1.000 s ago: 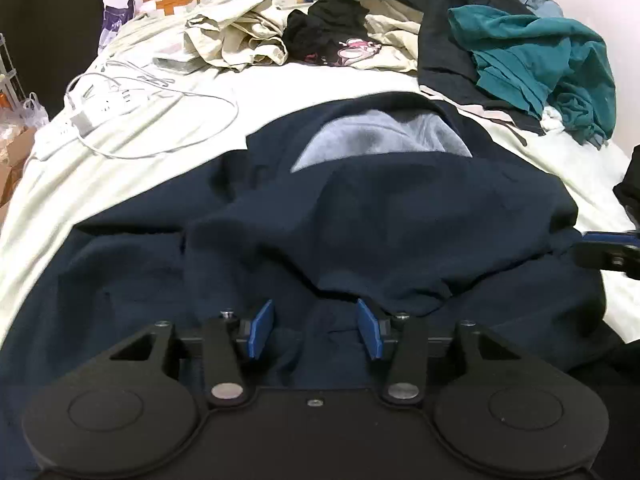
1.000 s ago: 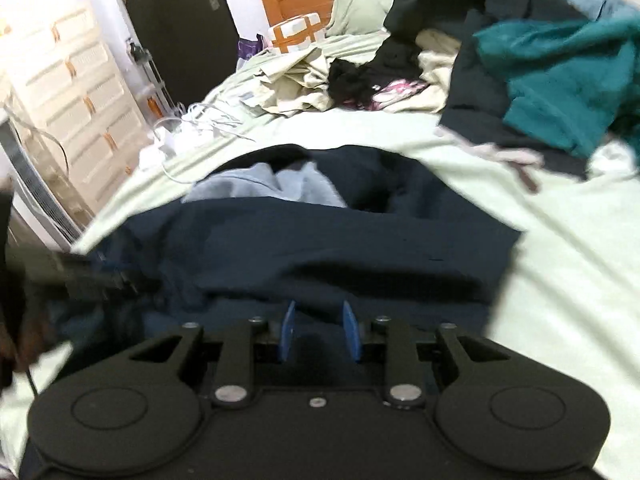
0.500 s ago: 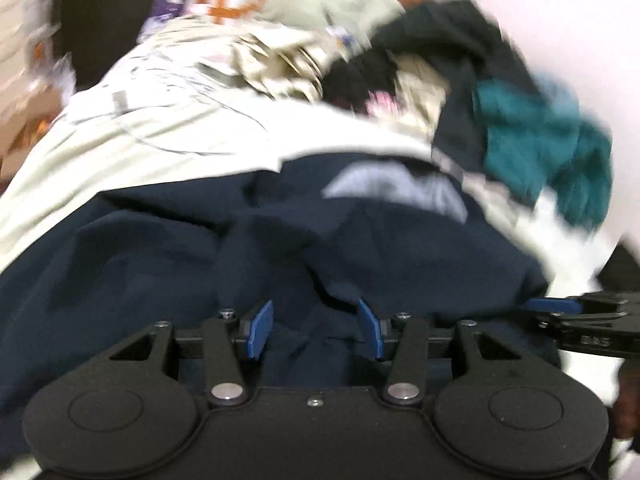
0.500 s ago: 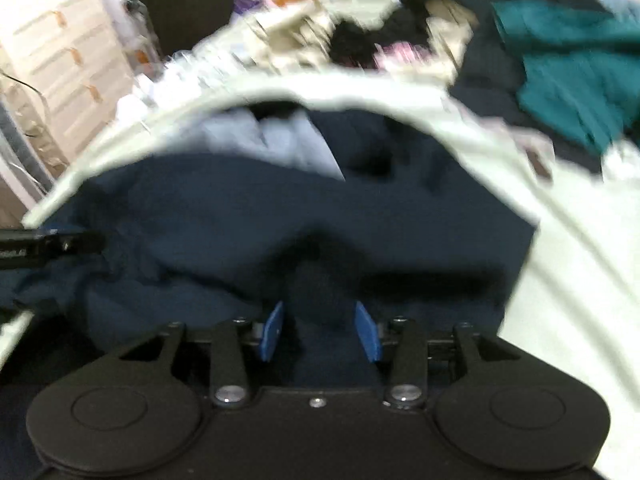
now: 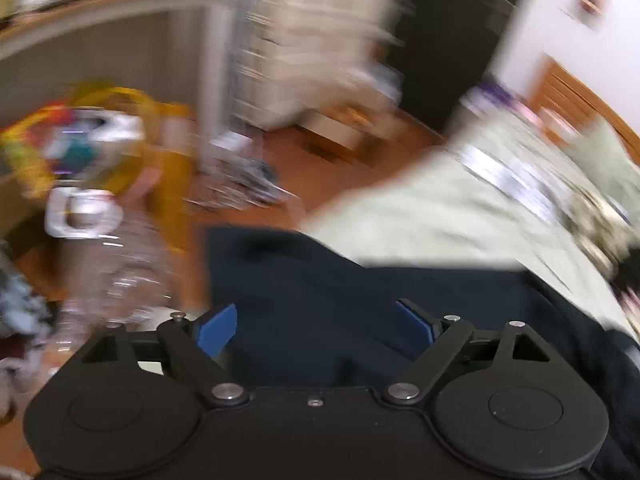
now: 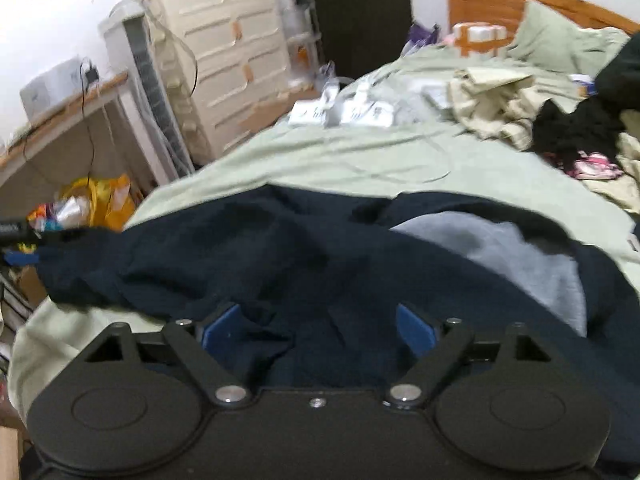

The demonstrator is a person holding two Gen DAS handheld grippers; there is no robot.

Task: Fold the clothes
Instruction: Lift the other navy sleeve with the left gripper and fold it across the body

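Navy fabric fills the space ahead of both tongs. The left tongs (image 5: 316,326) stand wide, their jaws having just been opening; the dark navy garment (image 5: 360,300) lies under and between the blue pads (image 5: 218,328), but the pads do not press on it. Beyond these tongs the garment's edge hangs off the side of the bed (image 5: 440,216), with the reddish wooden floor (image 5: 320,160) past it; that view is heavily smeared, so the clutter to the left of the tongs, including something yellow (image 5: 120,120), cannot be made out.

The right tongs (image 6: 318,330) are wide too, jaws likewise just opening, and a bunched fold of the same garment (image 6: 260,248) sits in the gap without being gripped by either pad (image 6: 222,328). Ahead and to the right of these tongs the garment's grey lining (image 6: 520,256) shows in an opening of the navy cloth. Far left of the right tongs, at the picture's edge, the tip of the left tongs (image 6: 18,242) sits at the garment's outstretched end; whether it touches the cloth I cannot tell.

Further ahead on the pale green sheet lie a white power strip (image 6: 340,112) with its cable, and, to the right, a heap of other clothes (image 6: 540,120). A cream chest of drawers (image 6: 228,40) stands beyond the bed's left side.
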